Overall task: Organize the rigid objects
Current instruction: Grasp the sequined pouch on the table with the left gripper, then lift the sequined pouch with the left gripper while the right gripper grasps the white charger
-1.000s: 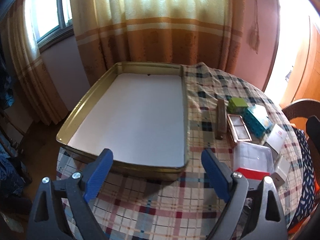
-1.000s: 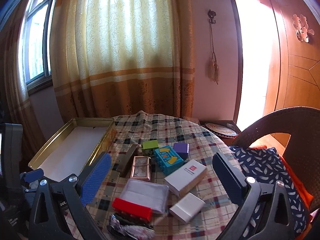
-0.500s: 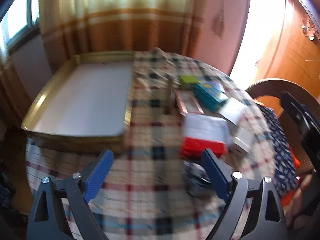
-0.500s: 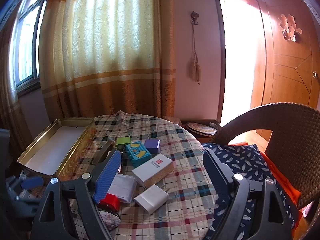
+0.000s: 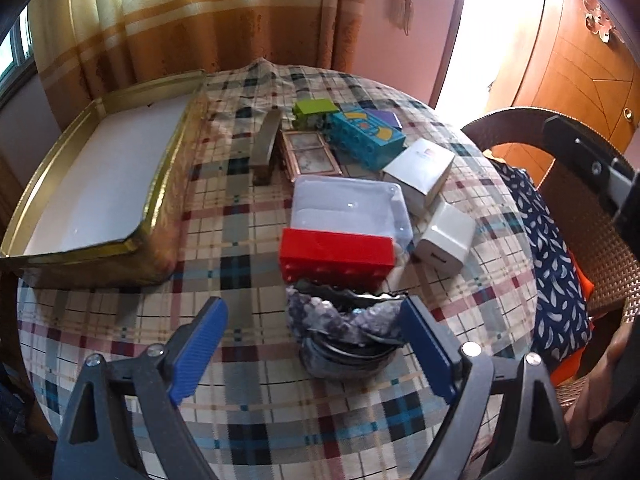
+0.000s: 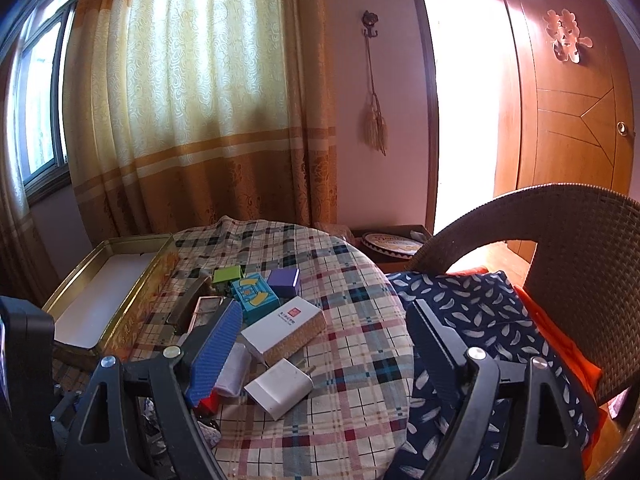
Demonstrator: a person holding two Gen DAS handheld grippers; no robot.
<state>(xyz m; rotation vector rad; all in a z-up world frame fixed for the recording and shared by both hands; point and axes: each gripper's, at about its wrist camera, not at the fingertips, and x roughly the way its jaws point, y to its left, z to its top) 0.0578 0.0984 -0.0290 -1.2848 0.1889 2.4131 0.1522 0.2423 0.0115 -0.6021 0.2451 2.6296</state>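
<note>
My left gripper (image 5: 314,320) is open and points down at the plaid table. A crinkled dark purple lump (image 5: 344,332) lies between its blue pads, and neither pad presses on it. Beyond it sit a red box (image 5: 336,252), a clear plastic box (image 5: 348,204), a white charger (image 5: 444,236), a white carton (image 5: 420,164), a teal box (image 5: 364,136) and a copper frame (image 5: 310,156). A gold tin tray (image 5: 160,184) with a white floor stands at the left. My right gripper (image 6: 324,316) hangs open over the table's near right edge, above the charger (image 6: 280,388), with nothing between its pads.
A green box (image 5: 314,108), a purple box (image 6: 284,282) and a dark bar (image 5: 266,144) lie at the far end of the cluster. A wicker chair (image 6: 580,260) with a blue patterned cushion (image 6: 472,320) stands against the table's right side. Curtains hang behind.
The left gripper swung right from the tray and tipped down, bringing the purple lump between its pads. The right gripper's jaws narrowed and it shifted right towards the chair.
</note>
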